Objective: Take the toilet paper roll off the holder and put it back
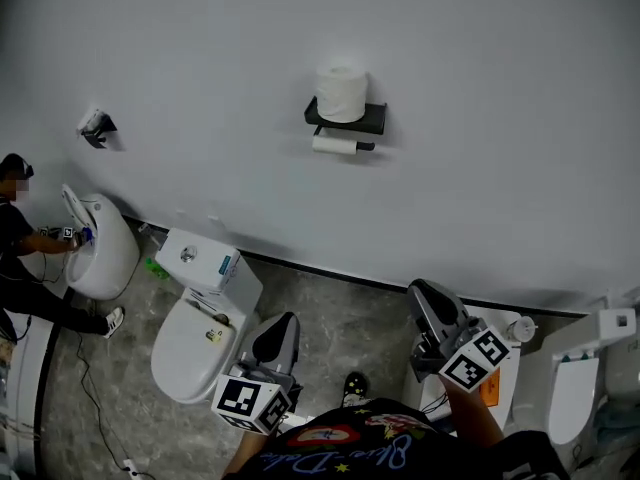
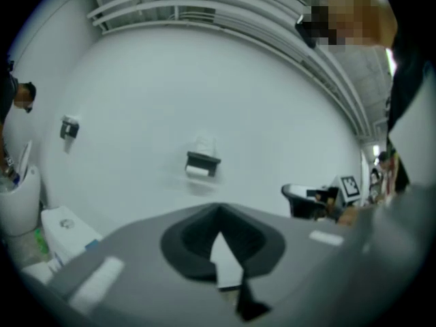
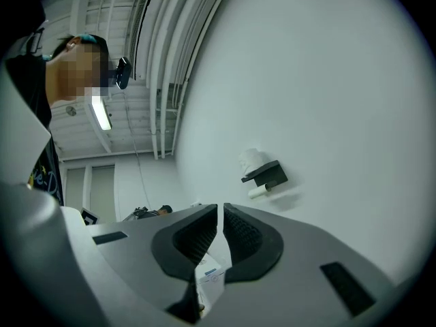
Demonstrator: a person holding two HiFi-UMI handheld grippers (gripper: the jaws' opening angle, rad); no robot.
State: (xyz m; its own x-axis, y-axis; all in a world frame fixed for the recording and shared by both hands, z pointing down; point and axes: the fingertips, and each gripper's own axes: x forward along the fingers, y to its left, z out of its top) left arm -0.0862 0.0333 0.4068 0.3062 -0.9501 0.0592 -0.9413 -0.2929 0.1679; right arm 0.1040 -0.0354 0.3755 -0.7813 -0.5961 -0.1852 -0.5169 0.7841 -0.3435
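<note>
Arms (image 1: 468, 414) are cut off below. Toilet paper roll (image 1: 341, 92) is stood upright on holder (image 1: 372, 119), far ahead of left gripper (image 1: 283, 324) and right gripper (image 1: 428, 296), both closed, empty.

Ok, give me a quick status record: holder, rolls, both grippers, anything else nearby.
holder: black shelf, wall-mounted
top roll: standing upright on the holder
lower roll: hung under the holder
left gripper: shut, empty, short of the holder
right gripper: shut, empty, short of the holder
nearby: white toilet below left; person at far left
</note>
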